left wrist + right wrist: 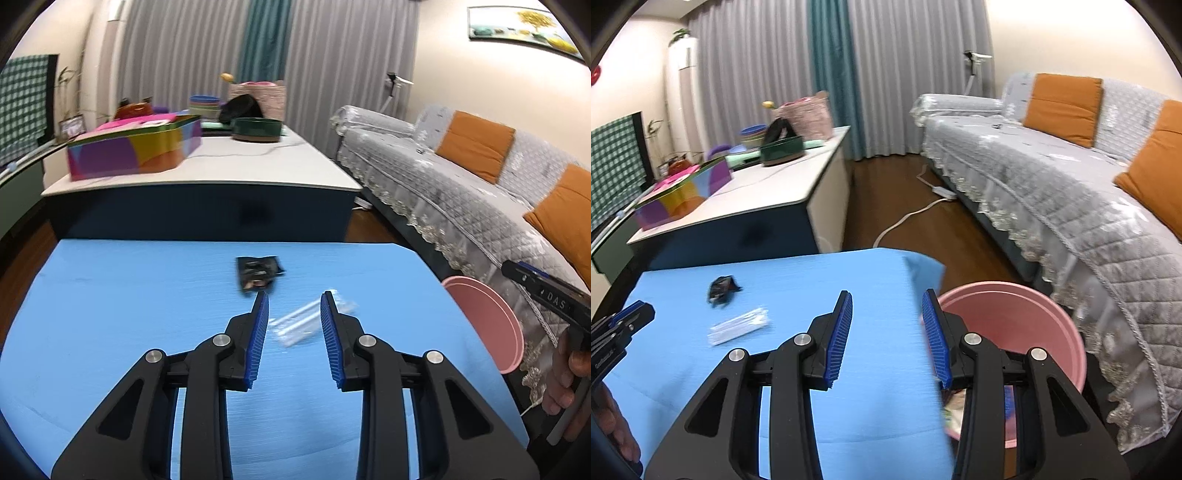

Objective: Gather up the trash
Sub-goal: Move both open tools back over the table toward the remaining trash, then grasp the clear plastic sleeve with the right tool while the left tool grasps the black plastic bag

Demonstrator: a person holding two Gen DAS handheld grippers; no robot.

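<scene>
Left gripper [294, 295]: two black moulded plastic linkage arms with triangular cut-outs, each carrying two round silver pivot pins, ending in fingers [258, 336] faced with ribbed blue pads. Right gripper [886, 295]: identical construction, with black arms, silver pins and ribbed blue pads on its fingers [839, 339]. Seen from the left wrist camera, the right gripper's black body bears white lettering reading "DAS" and a blue strip on top. Bare-skinned hand [565, 387] on a grey handle; opposite hand [613, 424] also bare.
</scene>
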